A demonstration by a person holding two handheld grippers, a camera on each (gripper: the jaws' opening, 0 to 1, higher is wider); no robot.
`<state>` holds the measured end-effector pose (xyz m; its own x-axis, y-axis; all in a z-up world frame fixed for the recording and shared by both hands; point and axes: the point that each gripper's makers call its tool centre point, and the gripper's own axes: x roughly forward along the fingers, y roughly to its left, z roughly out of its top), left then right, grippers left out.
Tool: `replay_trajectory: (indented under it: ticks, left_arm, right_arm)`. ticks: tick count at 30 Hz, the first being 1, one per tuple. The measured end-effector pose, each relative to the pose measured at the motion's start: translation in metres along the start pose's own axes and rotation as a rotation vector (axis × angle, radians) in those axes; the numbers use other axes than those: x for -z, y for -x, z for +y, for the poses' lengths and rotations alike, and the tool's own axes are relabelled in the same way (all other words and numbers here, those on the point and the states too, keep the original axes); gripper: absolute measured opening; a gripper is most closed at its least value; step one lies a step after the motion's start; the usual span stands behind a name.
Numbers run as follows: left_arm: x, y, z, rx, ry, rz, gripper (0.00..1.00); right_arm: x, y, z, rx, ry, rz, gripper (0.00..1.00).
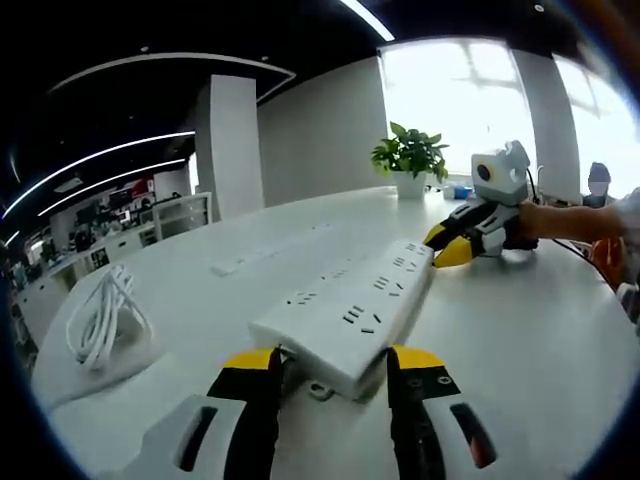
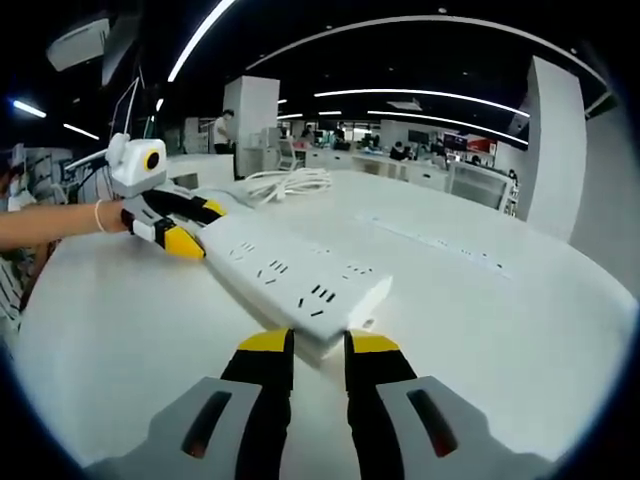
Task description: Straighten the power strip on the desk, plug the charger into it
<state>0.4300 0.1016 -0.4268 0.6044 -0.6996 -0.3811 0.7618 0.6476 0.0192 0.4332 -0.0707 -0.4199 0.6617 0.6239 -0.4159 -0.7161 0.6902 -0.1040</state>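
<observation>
- left gripper: fingers spread about as wide as the power strip; its near end sits between the yellow tips. Contact not clear, so can't call it a firm grip.
- right gripper: fingers nearly together, pinching at the underside edge of the strip's other end. Whether they actually clamp it, can't tell.
- Strip lies flat on the white tabletop, long axis running straight from one gripper to the other, sockets up. Each gripper sits at one end, so both are equally near.
- Judgement: straightening turns on swinging that axis; either end can pivot against the other.
- White coiled cable, likely the charger lead, lies well left of the strip's left-gripper end. The left gripper is nearer to it.
- Potted plant beyond the strip's far end, well apart.
</observation>
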Motion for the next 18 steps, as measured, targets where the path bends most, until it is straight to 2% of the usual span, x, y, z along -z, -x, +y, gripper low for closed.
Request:
replay_trajectory:
  ticks: [5,7,11,12,16,18]
  left_arm:
    - [0.0,0.0,0.0,-0.006,-0.006,-0.016,0.43]
    - [0.0,0.0,0.0,-0.015,-0.018,-0.021,0.44]
    - [-0.002,-0.002,0.0,-0.049,-0.044,-0.028,0.56]
    - [-0.003,-0.002,-0.002,-0.056,-0.041,-0.029,0.58]
    - [-0.006,0.001,-0.002,-0.078,-0.054,-0.036,0.63]
    - [-0.01,0.003,-0.002,-0.089,-0.038,-0.056,0.69]
  right_arm:
    - [0.0,0.0,0.0,-0.01,-0.009,-0.005,0.2]
    - [-0.003,0.0,0.0,-0.018,-0.015,-0.02,0.24]
    - [-0.01,0.001,-0.002,-0.002,0.002,-0.033,0.32]
    - [-0.011,0.002,-0.002,-0.003,0.002,-0.035,0.35]
    - [-0.012,0.002,0.0,-0.002,-0.009,-0.038,0.57]
    - [-0.013,0.003,0.002,-0.001,-0.015,-0.044,0.62]
